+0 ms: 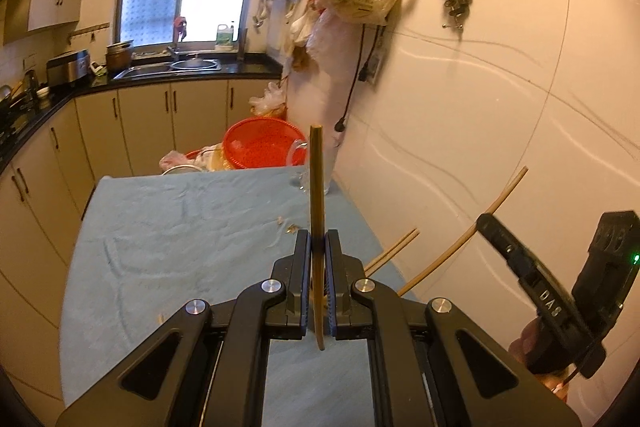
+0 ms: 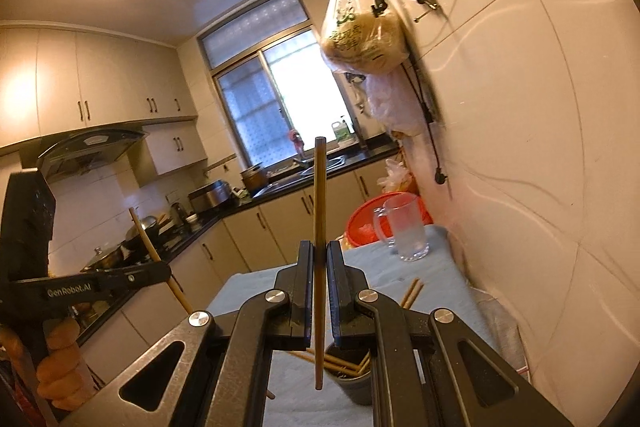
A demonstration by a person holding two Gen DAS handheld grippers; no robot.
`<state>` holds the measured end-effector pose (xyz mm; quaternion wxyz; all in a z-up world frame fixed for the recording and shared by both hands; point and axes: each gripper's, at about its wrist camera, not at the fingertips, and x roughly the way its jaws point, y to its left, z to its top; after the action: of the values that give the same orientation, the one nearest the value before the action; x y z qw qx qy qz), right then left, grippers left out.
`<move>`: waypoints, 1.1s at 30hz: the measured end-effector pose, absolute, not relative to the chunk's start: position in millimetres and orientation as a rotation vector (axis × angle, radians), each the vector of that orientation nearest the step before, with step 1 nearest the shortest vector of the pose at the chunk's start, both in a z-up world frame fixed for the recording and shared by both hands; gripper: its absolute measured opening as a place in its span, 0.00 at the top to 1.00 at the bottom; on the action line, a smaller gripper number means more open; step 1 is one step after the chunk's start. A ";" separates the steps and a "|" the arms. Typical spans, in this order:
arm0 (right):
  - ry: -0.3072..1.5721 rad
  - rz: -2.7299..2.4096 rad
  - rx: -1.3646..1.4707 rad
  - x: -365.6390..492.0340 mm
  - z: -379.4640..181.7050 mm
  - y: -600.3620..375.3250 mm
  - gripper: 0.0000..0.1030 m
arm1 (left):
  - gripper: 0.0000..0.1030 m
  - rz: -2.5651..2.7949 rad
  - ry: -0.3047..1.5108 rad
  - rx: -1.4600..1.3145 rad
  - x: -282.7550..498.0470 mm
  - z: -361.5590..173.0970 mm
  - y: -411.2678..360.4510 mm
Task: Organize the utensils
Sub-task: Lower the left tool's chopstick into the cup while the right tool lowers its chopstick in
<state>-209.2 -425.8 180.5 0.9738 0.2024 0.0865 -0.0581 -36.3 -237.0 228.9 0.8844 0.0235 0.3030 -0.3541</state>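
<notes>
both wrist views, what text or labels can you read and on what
"DAS": side of the right tool, seen in the left wrist view.
"GenRobot.AI": arm of the left tool, seen in the right wrist view.
Green print on the hanging plastic bag: too blurred to read.
Label on the bottle by the window: too small to read.

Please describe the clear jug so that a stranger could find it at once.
Find the table with the blue cloth. The jug stands at its far end beside the wall, before the red basket. Alone there, it is see-through with a handle.
</notes>
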 end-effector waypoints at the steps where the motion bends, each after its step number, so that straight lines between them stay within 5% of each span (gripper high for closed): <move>1: 0.174 -0.125 0.407 -208.2 180.3 -427.9 0.93 | 0.94 -0.739 0.629 0.047 -34.3 230.1 -241.5; 33: 0.387 -0.175 0.362 -126.1 104.2 -442.6 0.92 | 0.94 -0.648 0.753 0.019 45.7 141.6 -320.6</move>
<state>-126.1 -442.6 104.2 0.9613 0.1787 0.1911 -0.0863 45.7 -320.6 141.6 0.8792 0.0090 0.3611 -0.3106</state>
